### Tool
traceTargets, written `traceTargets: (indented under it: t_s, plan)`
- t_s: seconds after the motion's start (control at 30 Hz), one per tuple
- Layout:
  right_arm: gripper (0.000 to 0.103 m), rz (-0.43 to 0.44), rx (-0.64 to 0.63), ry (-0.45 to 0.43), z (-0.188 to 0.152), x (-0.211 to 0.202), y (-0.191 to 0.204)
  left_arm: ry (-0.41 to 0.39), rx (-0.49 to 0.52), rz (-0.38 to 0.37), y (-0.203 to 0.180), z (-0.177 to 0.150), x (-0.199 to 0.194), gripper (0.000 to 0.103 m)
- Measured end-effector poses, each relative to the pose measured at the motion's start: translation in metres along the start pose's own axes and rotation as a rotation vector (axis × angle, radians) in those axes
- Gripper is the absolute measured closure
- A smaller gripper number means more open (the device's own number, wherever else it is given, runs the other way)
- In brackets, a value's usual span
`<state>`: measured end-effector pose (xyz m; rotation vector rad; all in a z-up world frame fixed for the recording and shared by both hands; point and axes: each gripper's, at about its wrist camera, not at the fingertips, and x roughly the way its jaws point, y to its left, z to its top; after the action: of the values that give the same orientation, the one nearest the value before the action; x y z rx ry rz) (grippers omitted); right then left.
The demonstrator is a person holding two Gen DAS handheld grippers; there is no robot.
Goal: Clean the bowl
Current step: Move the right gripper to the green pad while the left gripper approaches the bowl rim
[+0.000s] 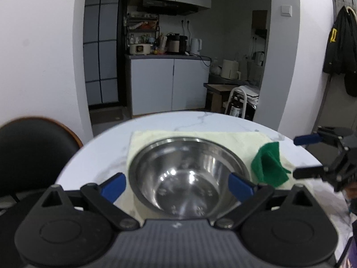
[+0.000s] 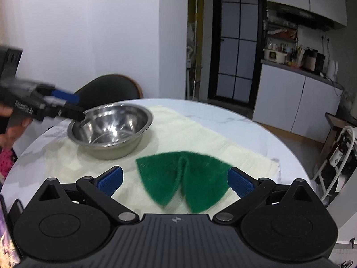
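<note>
**Q:** Where is the bowl, and which gripper is nearer?

**A:** The stainless steel bowl [image 1: 188,176] sits upright on a cream cloth mat [image 2: 200,138] on a round marble-look table [image 2: 234,120]. The left gripper [image 1: 177,186] is at its near rim, fingers spread wide, one blue pad outside the wall and the other over the bowl's interior.

**Q:** And the cleaning tool?

**A:** A green scouring pad [image 2: 184,178], fuzzy and folded with a raised crease down its middle, lies on the mat just right of the bowl. The right gripper [image 2: 175,181] faces it, fingers spread wide and empty. The crease runs away from the gripper, between the fingers.

**Q:** Next move?

**A:** Probably closing across that crease.
</note>
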<state>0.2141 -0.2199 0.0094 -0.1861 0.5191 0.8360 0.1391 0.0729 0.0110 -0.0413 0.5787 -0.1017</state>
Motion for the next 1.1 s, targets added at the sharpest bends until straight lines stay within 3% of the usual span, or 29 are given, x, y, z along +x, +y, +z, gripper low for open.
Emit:
traceTargets:
  t_s: [0.13,0.27,0.37,0.47,0.73,0.83,1.1]
  plan:
    - [0.001,0.006,-0.011,0.005,-0.006,0.000,0.001,-0.009,0.001,0.003,0.000,-0.001,-0.001,0.003]
    - [0.001,0.017,0.066,0.021,-0.010,0.008,-0.004,-0.025,-0.027,0.011,-0.001,0.007,0.000,0.003]
    - [0.001,0.029,-0.010,0.032,-0.016,0.008,0.005,-0.043,-0.048,0.010,0.003,0.015,-0.001,0.003]
    - [0.001,0.026,0.057,0.017,-0.015,0.012,-0.001,-0.062,-0.099,0.014,0.010,0.013,-0.007,0.003]
    - [0.001,0.008,0.085,0.026,-0.011,0.011,0.000,-0.016,-0.101,-0.007,0.013,0.003,-0.001,0.003]
    - [0.016,-0.035,0.072,0.013,-0.009,0.011,0.000,-0.017,-0.088,0.001,0.013,0.002,-0.002,0.003]
    - [0.023,-0.030,0.091,0.052,-0.005,0.035,-0.004,0.013,-0.111,0.015,0.020,0.000,0.008,0.003]
